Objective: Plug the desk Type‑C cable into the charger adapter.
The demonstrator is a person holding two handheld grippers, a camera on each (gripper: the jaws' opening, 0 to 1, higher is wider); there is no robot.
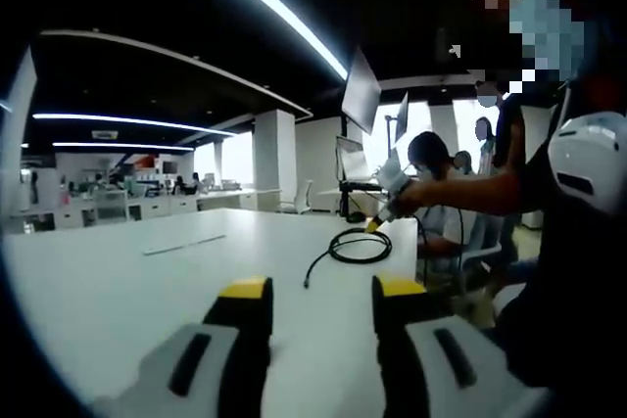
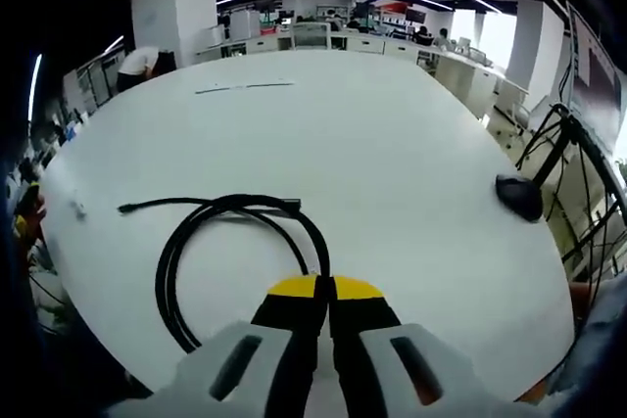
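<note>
A black Type-C cable lies coiled on the white table. One thin end points left, and a plug rests at the top of the loop. My right gripper has its yellow-tipped jaws pressed together where the coil's near side runs into them. In the left gripper view the same coil lies ahead to the right, its free end trailing toward me. The right gripper touches the coil's far edge, held by a person's arm. My left gripper hovers open over the table, with nothing between its jaws.
A black round monitor base sits near the table's right edge, with stand legs and cables beyond it. A monitor stands past the coil. A thin pale strip lies far across the table. People sit at desks behind.
</note>
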